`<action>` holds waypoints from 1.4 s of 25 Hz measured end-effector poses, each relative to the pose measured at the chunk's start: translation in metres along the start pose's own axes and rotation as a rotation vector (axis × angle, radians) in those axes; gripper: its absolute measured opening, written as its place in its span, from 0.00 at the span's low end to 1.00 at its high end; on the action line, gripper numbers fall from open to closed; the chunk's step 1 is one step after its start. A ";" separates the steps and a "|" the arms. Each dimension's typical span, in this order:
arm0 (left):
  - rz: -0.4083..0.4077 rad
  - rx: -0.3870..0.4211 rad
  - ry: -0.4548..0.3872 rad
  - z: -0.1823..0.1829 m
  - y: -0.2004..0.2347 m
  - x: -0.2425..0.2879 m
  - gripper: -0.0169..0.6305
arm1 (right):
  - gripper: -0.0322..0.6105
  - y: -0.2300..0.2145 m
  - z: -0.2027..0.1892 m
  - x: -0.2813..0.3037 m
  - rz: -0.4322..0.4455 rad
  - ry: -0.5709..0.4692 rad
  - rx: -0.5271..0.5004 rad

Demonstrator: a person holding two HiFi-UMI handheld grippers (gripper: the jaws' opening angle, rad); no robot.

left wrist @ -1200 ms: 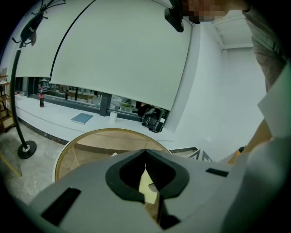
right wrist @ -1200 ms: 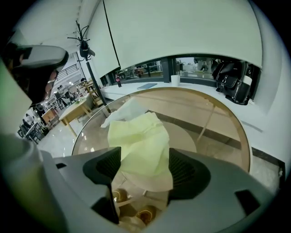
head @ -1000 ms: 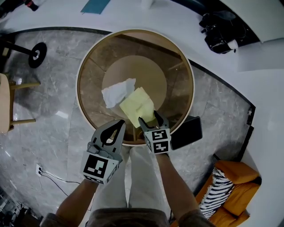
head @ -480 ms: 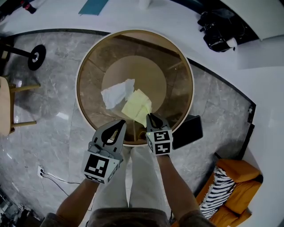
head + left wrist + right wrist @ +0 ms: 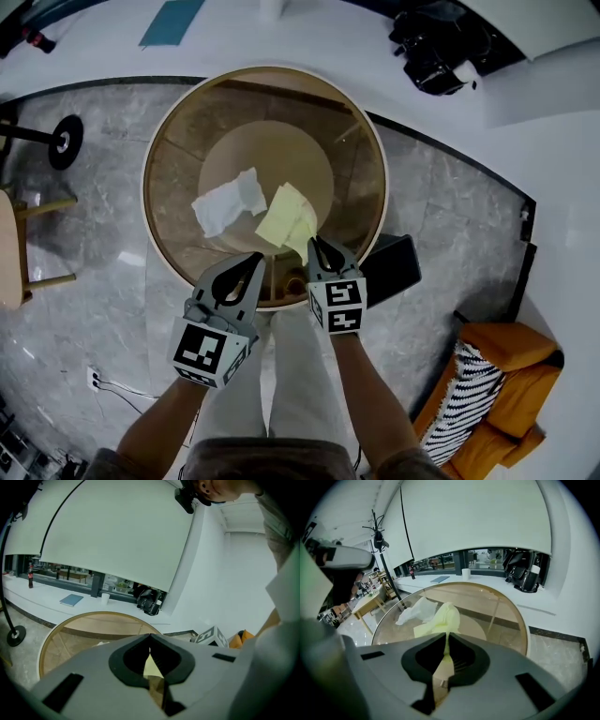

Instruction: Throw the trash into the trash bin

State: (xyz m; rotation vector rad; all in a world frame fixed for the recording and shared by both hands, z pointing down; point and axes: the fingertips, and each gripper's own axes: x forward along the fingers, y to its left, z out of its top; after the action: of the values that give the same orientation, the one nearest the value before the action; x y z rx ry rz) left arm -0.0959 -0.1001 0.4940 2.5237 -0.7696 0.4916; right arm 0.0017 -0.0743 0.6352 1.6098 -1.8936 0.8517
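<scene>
**Right gripper.** The right gripper is clamped on the yellow paper. Its jaws stand together with the near edge of the sheet pinched between the tips. The rest of the sheet extends ahead of the tips, creased and partly raised, above the glass of the round worktop. The gripper points forward and downward over the near rim of the worktop.

**Left gripper.** The left gripper has its jaws together, tips meeting, with nothing pinched between them. It sits just to the left of the right gripper, at the same near rim. In the left gripper view the yellow paper shows only beyond the closed tips, ahead and slightly right.

**Task items.**
- Yellow paper: held by the right gripper, directly ahead of its tips.
- White tissue: crumpled, lying on the glass ahead and to the left of the right gripper, and ahead of the left gripper. It lies just beside the far left part of the yellow paper. Neither gripper touches it.

**Surroundings.** A dark box stands on the floor just to the right of the right gripper, at the worktop's edge. An orange sofa stands farther right and behind. A black bag rests on the white ledge well ahead.
</scene>
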 end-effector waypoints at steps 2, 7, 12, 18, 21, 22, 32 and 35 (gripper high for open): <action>-0.035 0.016 0.002 0.005 -0.014 0.012 0.06 | 0.11 -0.016 0.004 -0.016 -0.032 -0.025 0.018; -0.155 0.068 0.019 0.015 -0.069 0.043 0.06 | 0.10 -0.064 0.005 -0.072 -0.138 -0.080 0.101; -0.309 0.124 0.047 0.026 -0.145 0.068 0.06 | 0.10 -0.119 -0.015 -0.142 -0.286 -0.108 0.199; -0.476 0.185 0.101 0.030 -0.242 0.089 0.06 | 0.11 -0.173 -0.052 -0.232 -0.452 -0.138 0.335; -0.543 0.211 0.120 0.030 -0.283 0.093 0.06 | 0.10 -0.191 -0.072 -0.266 -0.512 -0.150 0.396; -0.562 0.221 0.126 0.029 -0.294 0.094 0.06 | 0.10 -0.195 -0.078 -0.274 -0.527 -0.154 0.414; -0.622 0.297 0.176 -0.010 -0.324 0.106 0.06 | 0.11 -0.201 -0.146 -0.271 -0.560 -0.138 0.529; -0.615 0.294 0.197 -0.036 -0.312 0.113 0.06 | 0.11 -0.197 -0.170 -0.248 -0.548 -0.113 0.539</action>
State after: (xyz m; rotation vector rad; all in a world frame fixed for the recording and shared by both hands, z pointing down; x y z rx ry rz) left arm 0.1702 0.1010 0.4768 2.7353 0.1751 0.6489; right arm 0.2345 0.1971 0.5963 2.3859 -1.2198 1.0861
